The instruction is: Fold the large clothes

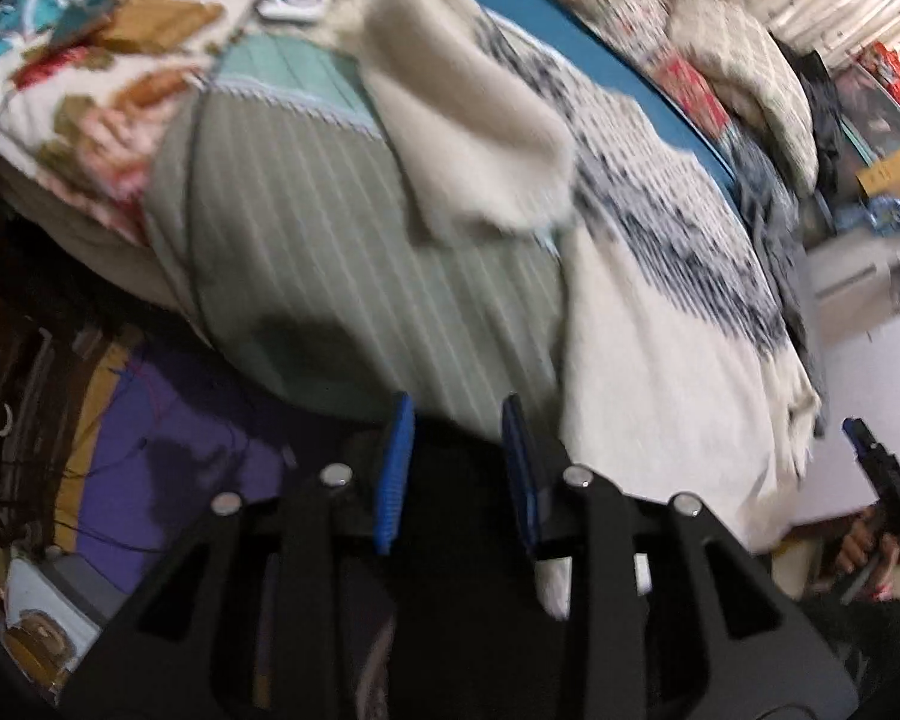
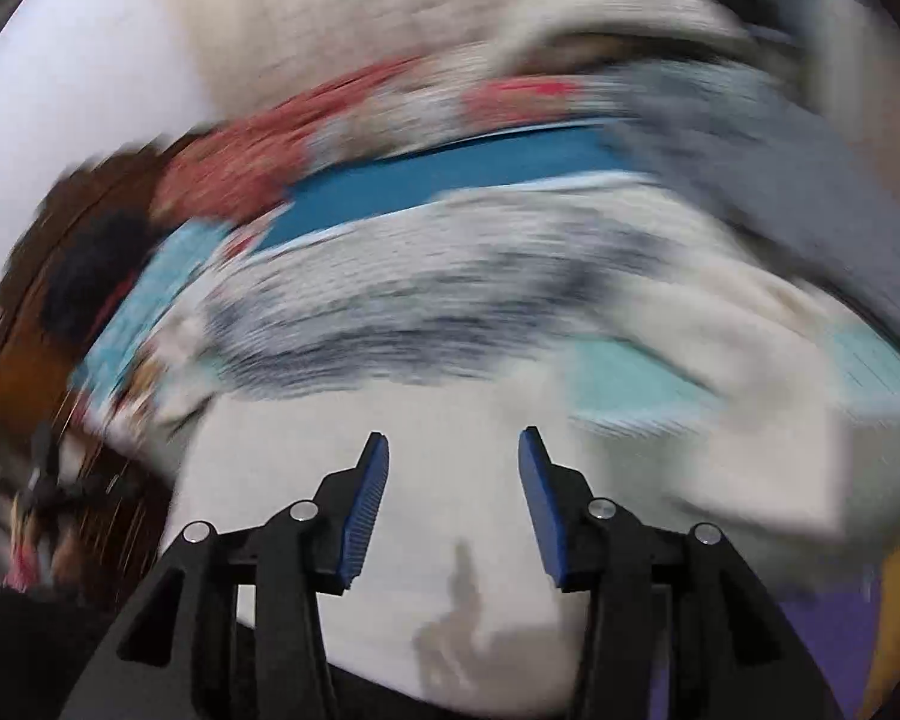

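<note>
Right-wrist view smeared — cream sweater point(image 2: 450, 510) under parted right tool point(image 2: 453, 450).

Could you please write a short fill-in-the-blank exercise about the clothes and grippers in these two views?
1. The cream sweater carries a dark ____ knitted pattern across it.
2. The jaws of the left gripper stand ____, gripping nothing.
3. The right gripper has ____ pads on its fingers.
4. The sweater's sleeve lies folded over a ____ striped garment.

Missing words: blue; open; blue; green
</note>
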`<state>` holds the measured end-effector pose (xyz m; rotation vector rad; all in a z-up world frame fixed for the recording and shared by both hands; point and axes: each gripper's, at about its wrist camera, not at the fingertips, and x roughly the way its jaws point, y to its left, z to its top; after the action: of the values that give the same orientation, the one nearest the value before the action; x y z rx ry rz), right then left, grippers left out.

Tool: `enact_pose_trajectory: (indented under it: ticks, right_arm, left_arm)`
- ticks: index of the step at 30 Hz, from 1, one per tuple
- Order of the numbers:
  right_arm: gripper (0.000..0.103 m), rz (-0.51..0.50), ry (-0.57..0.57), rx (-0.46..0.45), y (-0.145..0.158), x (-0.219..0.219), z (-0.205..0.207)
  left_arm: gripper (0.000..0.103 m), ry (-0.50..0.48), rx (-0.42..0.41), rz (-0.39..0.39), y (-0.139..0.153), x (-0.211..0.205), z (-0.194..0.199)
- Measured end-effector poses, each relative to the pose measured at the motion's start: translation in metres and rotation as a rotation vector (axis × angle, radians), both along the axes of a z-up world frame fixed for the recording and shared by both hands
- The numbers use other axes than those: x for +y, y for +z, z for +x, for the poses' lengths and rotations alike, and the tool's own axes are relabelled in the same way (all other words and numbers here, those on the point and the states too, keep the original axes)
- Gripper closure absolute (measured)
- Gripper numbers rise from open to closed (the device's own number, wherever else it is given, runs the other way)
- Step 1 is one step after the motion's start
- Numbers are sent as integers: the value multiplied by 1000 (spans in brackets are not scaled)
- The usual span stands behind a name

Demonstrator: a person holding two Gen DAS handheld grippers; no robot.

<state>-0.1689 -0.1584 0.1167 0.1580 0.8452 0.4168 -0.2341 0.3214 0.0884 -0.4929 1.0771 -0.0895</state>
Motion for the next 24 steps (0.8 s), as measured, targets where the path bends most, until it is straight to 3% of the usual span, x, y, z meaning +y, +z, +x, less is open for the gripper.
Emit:
enact_pose_trajectory:
  ticks: [4, 8, 10, 12, 16, 17, 18, 20, 24]
  right_arm:
    - [30, -72, 331, -1, -13, 145, 53]
    - [30, -209, 677, -102, -21, 283, 64]
    - [27, -281, 794, -126, -33, 332, 62]
    - [26, -373, 844, -146, -52, 368, 65]
    - [26, -511, 823, -56, -102, 412, 100]
    - [54, -511, 827, -35, -105, 415, 104]
    - [67, -469, 828, 9, -97, 419, 111]
    - [67, -256, 825, 50, -46, 410, 119]
    - [67, 139, 787, 11, 85, 377, 143]
  left_arm:
    - [74, 11, -31, 33, 5, 9, 2]
    - [74, 38, -33, 71, 6, 16, -12]
    - [74, 71, -23, 80, 2, 30, -20]
    - [74, 109, -8, 67, -2, 43, -29]
    - [74, 180, 18, 57, -11, 66, -46]
    - [74, 196, 24, 54, -12, 70, -49]
    - [74, 206, 26, 53, -13, 73, -51]
    - [74, 224, 26, 50, -14, 81, -53]
    - [74, 248, 21, 46, -10, 89, -41]
